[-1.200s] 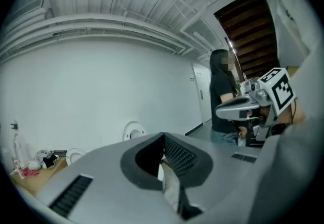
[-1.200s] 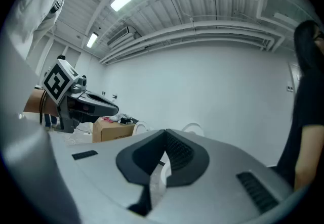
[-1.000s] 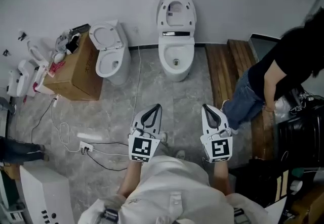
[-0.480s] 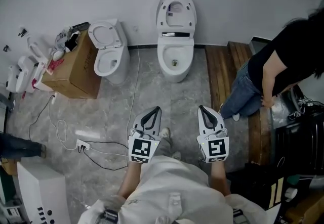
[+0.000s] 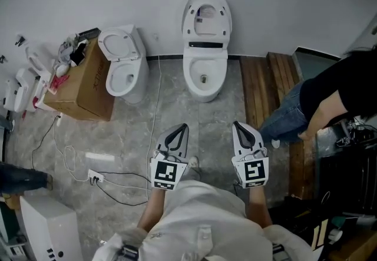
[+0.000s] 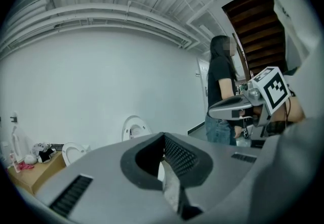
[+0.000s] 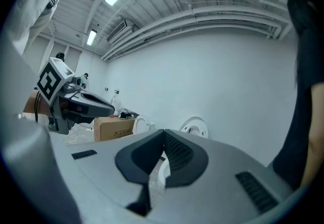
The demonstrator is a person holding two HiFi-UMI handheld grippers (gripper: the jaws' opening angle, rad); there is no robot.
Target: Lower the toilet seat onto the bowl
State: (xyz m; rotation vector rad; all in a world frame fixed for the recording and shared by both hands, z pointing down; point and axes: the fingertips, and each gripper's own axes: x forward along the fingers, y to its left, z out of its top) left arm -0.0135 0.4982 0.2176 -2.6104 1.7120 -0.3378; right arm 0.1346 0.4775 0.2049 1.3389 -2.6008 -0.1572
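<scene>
A white toilet [image 5: 204,77] stands against the back wall with its seat and lid [image 5: 206,16] raised upright; the raised seat and lid [image 6: 135,128] also show in the left gripper view, and the raised seat and lid [image 7: 195,128] in the right gripper view. My left gripper [image 5: 181,128] and right gripper [image 5: 237,125] hover side by side over the floor well short of the bowl, pointing toward it. Both are shut with nothing between the jaws. In the left gripper view the left gripper [image 6: 163,137] is shut and empty. The right gripper [image 7: 163,133] is likewise shut and empty.
A second white toilet [image 5: 123,64] with raised seat stands left, next to a cardboard box [image 5: 82,86] holding clutter. Cables and a power strip [image 5: 95,177] lie on the floor at left. A person [image 5: 330,101] bends over the wooden platform [image 5: 259,86] at right.
Both grippers have come a little nearer to the toilet. The person at right has shifted further to the right.
</scene>
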